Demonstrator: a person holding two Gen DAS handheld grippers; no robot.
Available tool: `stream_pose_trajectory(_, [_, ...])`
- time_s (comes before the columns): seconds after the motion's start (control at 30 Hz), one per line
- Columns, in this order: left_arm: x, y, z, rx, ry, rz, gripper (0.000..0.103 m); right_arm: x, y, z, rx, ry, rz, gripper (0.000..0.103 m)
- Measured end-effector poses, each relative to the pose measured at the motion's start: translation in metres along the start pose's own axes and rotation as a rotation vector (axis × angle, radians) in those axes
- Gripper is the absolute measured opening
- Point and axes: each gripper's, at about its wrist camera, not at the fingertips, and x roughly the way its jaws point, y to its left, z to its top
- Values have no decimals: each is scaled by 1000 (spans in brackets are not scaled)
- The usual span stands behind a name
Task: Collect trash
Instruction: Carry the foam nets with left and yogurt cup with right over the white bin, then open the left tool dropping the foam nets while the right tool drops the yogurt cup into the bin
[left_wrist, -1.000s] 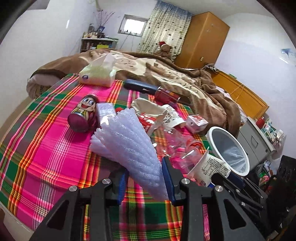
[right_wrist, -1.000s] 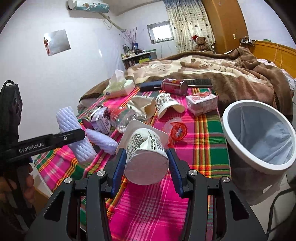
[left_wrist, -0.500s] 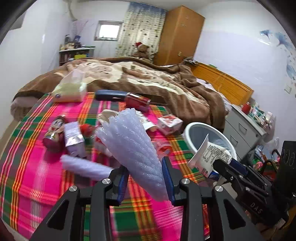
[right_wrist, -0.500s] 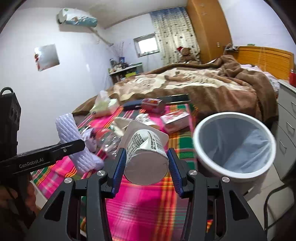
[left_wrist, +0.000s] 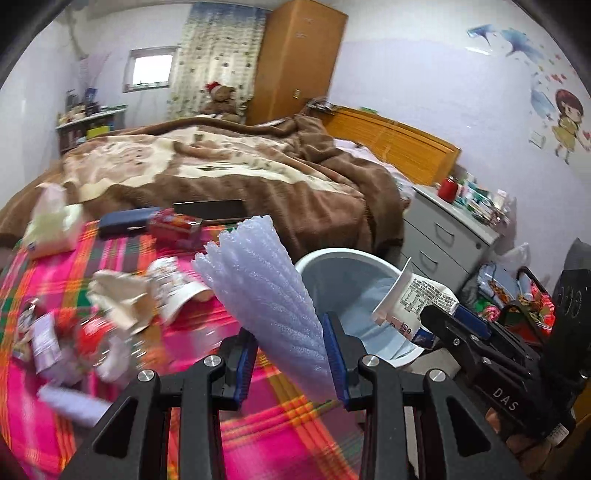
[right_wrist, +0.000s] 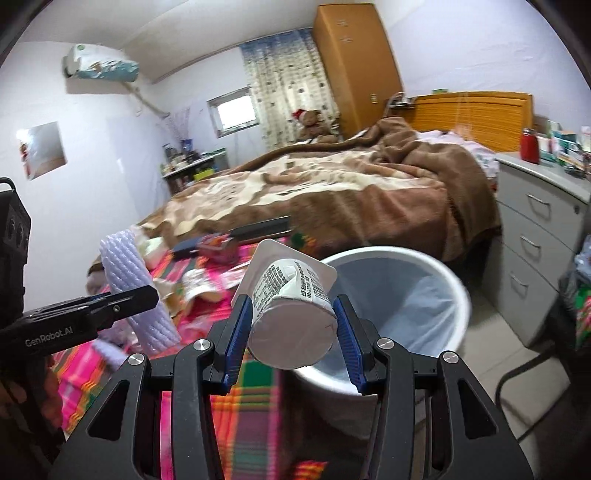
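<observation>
Both tongs were loaded, and the bin (right_wrist: 399, 295) sat just ahead of them, off the bed's edge. The right tongs (right_wrist: 291, 325) were clamped on a white cup (right_wrist: 291, 314), lying on its side with its base toward the camera, and it overlapped the bin's near rim. The left tongs (left_wrist: 290, 354) pinched a foam sleeve (left_wrist: 266, 295), its long axis pointing up and away, with the bin ahead and to the right. The right hand looked nearer, so I'd judge the cup closest to dropping in.

There was no surface here: more litter was strewn over the plaid sheet (left_wrist: 258, 435) on the bed, blurred in the left view. A brown blanket (right_wrist: 332, 188) lay behind, grey drawers (right_wrist: 535, 258) stood beside the bin, and a wardrobe (right_wrist: 354, 62) stood at the back.
</observation>
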Motion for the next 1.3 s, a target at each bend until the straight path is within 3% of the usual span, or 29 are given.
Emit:
stream_pose_trajectory(0.3, [72, -33, 22, 55, 106, -78, 36, 23, -38, 0, 25, 55, -94, 47])
stream_pose_trajectory(0.73, [143, -54, 27, 91, 212, -87, 36, 43, -70, -2, 35, 136, -162, 47])
stream_pose_trajectory(0.8, [147, -53, 26, 81, 219, -89, 46, 44, -73, -2, 53, 151, -143, 49])
stream_pose_trajectory(0.83, [148, -52, 26, 74, 222, -86, 58, 43, -74, -3, 59, 156, -139, 57])
stream_pose_trajectory(0.87, [149, -51, 26, 65, 221, -88, 60, 42, -74, -2, 61, 153, -145, 62])
stream_pose_trajectory(0.9, [147, -50, 26, 59, 216, -96, 60, 41, -74, -3, 60, 146, -155, 66])
stream_pose_trajectory(1.3, [106, -24, 16, 8, 162, -49, 62, 20, -61, -3, 74, 120, -134, 66])
